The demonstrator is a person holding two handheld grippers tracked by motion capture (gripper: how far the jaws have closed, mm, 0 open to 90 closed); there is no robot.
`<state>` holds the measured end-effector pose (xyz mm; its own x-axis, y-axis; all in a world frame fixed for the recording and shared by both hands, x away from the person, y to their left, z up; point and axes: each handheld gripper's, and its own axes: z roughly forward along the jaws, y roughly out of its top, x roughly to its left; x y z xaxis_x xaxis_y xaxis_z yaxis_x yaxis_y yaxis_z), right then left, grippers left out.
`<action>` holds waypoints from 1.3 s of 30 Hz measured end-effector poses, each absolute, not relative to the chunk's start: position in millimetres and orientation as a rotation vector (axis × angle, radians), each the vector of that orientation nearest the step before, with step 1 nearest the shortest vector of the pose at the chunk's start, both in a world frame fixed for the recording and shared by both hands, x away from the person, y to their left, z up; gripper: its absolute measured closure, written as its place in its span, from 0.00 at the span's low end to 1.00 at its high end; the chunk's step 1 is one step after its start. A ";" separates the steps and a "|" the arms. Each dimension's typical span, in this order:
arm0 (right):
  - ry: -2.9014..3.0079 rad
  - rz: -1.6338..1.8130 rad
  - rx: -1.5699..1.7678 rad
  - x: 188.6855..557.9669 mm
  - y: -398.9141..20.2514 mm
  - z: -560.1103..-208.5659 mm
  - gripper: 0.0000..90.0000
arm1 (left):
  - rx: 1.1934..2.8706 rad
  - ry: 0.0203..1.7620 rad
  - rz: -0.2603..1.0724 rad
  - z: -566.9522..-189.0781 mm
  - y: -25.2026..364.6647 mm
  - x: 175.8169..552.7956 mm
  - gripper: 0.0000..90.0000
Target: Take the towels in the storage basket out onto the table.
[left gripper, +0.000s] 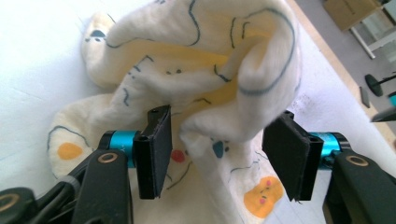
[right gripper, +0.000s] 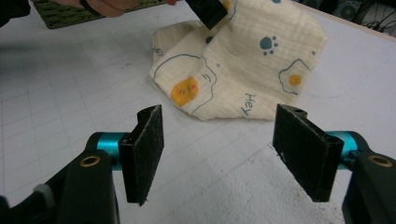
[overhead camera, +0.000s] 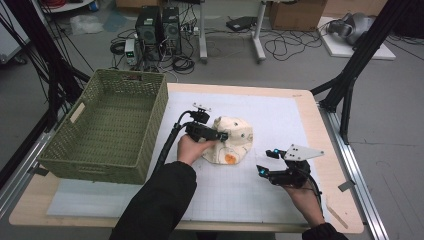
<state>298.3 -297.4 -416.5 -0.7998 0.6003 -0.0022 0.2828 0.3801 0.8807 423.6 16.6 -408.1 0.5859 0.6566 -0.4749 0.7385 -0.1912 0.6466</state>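
Where the cream printed cloth [overhead camera: 231, 141] lies bunched near the middle of the white gridded mat [overhead camera: 280, 115], the left gripper [overhead camera: 223, 136] sits at its left edge, jaws parted, a raised fold standing between the pads without being pinched. The right gripper [overhead camera: 266, 161] hangs near and to the right of the cloth, apart from it, jaws parted over bare mat. The high view adds the green woven basket [overhead camera: 106, 125] at far left; the right gripper view shows the cloth's egg and paw prints and the word "Hey".
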 end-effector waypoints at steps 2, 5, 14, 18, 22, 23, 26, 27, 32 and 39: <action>2.329 1.387 0.778 300.2 -296.5 -416.9 0.39 | 1.902 1.115 -0.101 -406.5 19.5 422.2 0.47; 2.336 1.383 0.776 303.5 -294.9 -417.9 0.41 | 1.877 1.119 -0.092 -407.2 24.7 419.6 0.48; 2.378 1.359 0.757 314.7 -286.9 -420.6 0.50 | 1.884 1.086 -0.042 -401.9 35.6 409.5 0.49; 2.392 1.353 0.760 322.5 -281.5 -422.2 0.52 | 1.823 1.099 -0.005 -403.5 38.9 401.4 0.53; 2.413 1.342 0.772 330.1 -277.0 -425.2 0.53 | 1.850 1.116 0.071 -413.3 41.1 393.9 0.54; 2.416 1.340 0.768 331.8 -275.6 -425.9 0.54 | 1.841 1.123 0.073 -415.4 42.3 392.7 0.54; 2.433 1.335 0.765 336.7 -270.5 -427.0 0.54 | 1.865 1.135 0.126 -419.4 45.0 389.4 0.56; 2.439 1.330 0.764 338.2 -268.7 -427.4 0.54 | 1.856 1.139 0.123 -420.5 46.8 388.5 0.58; 2.463 1.305 0.773 344.8 -263.8 -431.9 0.55 | 1.856 1.155 0.147 -424.3 52.6 386.4 0.59; 2.482 1.268 0.780 351.4 -257.0 -435.3 0.55 | 1.862 1.155 0.157 -427.3 58.4 386.3 0.60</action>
